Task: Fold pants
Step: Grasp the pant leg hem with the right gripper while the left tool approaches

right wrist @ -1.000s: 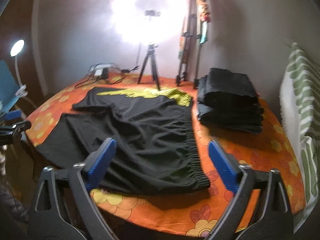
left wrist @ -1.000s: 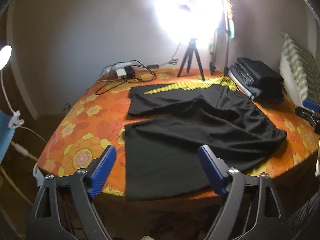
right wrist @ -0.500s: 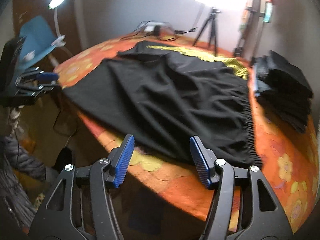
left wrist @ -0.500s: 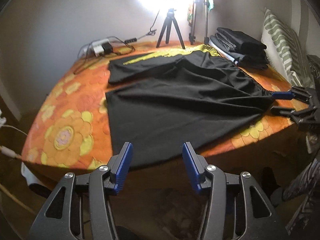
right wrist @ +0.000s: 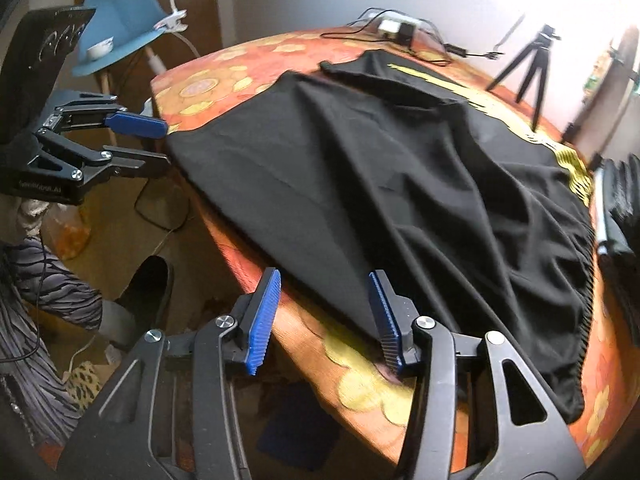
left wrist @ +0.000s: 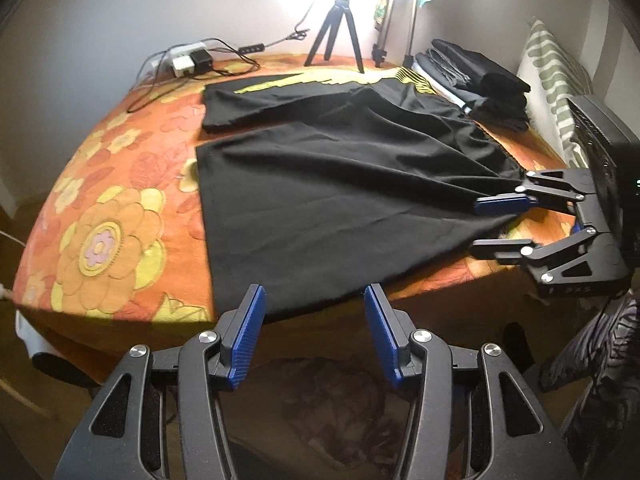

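Note:
Black pants (left wrist: 340,184) lie spread flat on the orange flowered table cover (left wrist: 100,240), a yellow pattern along the far leg. My left gripper (left wrist: 313,294) hovers at the table's near edge with the leg hem just beyond its blue pads; the jaws stand apart and nothing is pinched. In the right wrist view the left gripper (right wrist: 166,144) points at the hem corner. My right gripper (right wrist: 324,278) is at the waist end of the pants (right wrist: 400,200), its jaws closing. From the left wrist view the right gripper (left wrist: 476,224) has the waist corner between its fingers, untouched by the pads.
A stack of folded dark clothes (left wrist: 480,80) sits at the far right by a striped pillow (left wrist: 560,64). A tripod (left wrist: 336,32), a power strip with cables (left wrist: 188,60) and a bright lamp stand at the back. A blue chair (right wrist: 120,20) and a person's shoe (right wrist: 144,288) are beside the table.
Both grippers have sunk toward the table's near edge and their jaws have narrowed. The right one has swung round and rolled to the waist corner; the left one has tipped down at the hem.

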Demonstrator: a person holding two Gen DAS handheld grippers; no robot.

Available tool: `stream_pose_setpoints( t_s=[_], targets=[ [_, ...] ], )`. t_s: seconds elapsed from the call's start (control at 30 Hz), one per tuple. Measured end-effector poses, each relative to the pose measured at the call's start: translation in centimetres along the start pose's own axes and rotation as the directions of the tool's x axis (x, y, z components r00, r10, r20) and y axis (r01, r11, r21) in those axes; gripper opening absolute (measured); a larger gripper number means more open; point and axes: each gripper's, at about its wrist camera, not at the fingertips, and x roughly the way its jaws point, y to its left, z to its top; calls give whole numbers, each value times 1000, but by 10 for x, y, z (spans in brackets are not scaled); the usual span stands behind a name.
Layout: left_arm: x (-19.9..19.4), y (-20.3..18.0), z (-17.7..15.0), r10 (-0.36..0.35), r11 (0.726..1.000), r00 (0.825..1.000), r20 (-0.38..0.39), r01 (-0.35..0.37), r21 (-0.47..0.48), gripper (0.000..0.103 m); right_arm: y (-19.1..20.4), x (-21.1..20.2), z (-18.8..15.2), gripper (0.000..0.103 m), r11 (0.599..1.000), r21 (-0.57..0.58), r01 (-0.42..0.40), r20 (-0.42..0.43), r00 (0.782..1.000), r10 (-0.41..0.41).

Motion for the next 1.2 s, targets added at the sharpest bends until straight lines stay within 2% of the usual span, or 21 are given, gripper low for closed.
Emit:
stream_pose_setpoints(
  t_s=[0.13, 0.33, 0.43, 0.5, 0.57, 0.67, 0.83, 1.1, 1.13, 1.2],
  targets=[
    [4, -3, 0, -35, 999, 999, -24, 35, 16, 50, 9, 9, 5, 48, 999, -43, -6, -28, 1000, 5],
    [10, -10, 5, -17, 995, 999, -30, 20, 97, 50, 6, 21, 5, 45, 999, -39, -11, -63, 998, 8],
    [15, -10, 6, -14, 993, 999, -39, 19, 120, 50, 3, 22, 8, 33, 999, -29, -31, -58, 998, 30],
    [18, -12, 6, -12, 991, 999, -43, 18, 134, 50, 2, 23, 8, 18, 999, -27, -27, -53, 998, 26],
    [20, -15, 6, -13, 989, 999, -49, 21, 146, 51, 0, 23, 11, 8, 999, -20, -37, -54, 998, 36],
    [24, -24, 5, 5, 981, 999, -51, 5, 193, 51, -6, 24, 15, 6, 996, 40, -76, -48, 996, 78],
    [30, -31, 9, 81, 964, 997, -21, -73, 255, 51, -10, 16, 23, 5, 994, 58, -92, -11, 996, 93],
    [41, -39, 10, 132, 943, 991, -17, -120, 311, 51, -23, 8, 34, 4, 985, 135, -110, 34, 994, 106],
    [43, -38, 11, 148, 941, 989, -20, -134, 309, 54, -25, 7, 35, 4, 983, 144, -114, 41, 993, 109],
    [44, -34, 14, 154, 946, 988, -21, -141, 293, 52, -27, 4, 36, 4, 980, 157, -123, 53, 992, 116]
  ],
)
